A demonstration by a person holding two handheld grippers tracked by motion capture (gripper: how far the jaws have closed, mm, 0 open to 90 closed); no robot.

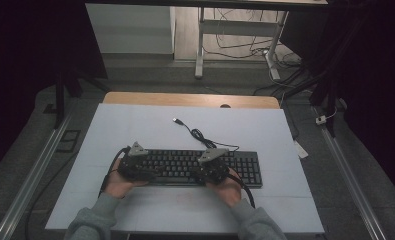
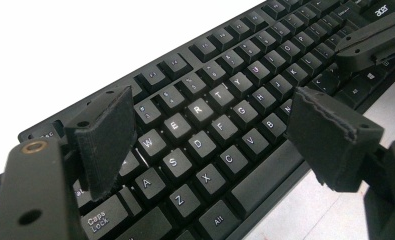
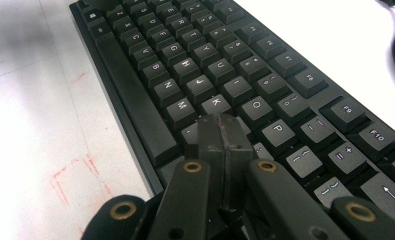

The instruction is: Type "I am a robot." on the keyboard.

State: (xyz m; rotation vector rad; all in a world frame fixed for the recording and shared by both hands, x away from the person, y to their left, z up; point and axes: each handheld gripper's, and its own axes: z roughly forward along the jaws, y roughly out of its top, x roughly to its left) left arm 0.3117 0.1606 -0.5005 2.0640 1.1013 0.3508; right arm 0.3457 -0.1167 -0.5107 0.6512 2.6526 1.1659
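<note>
A black keyboard (image 1: 245,167) lies across the middle of the white table top (image 1: 135,125). Its cable (image 1: 200,135) curls away to a USB plug (image 1: 176,120) farther back. My left gripper (image 1: 144,167) hovers over the keyboard's left end. In the left gripper view it (image 2: 215,130) stands open, its pads (image 2: 107,135) spread above the W, E, S and D keys (image 2: 187,135), with nothing between them. My right gripper (image 1: 207,170) is over the keyboard's middle right. In the right gripper view it (image 3: 224,131) is shut, with its tips just above the keys beside K (image 3: 216,102).
Red marker lines (image 3: 77,175) show on the table near the keyboard's front edge. The other gripper (image 2: 372,45) shows at the upper right of the left gripper view. Beyond the table's wooden far edge (image 1: 190,99) stand desk legs (image 1: 200,45) and floor cables (image 1: 245,50). Metal rails (image 1: 350,170) flank the table.
</note>
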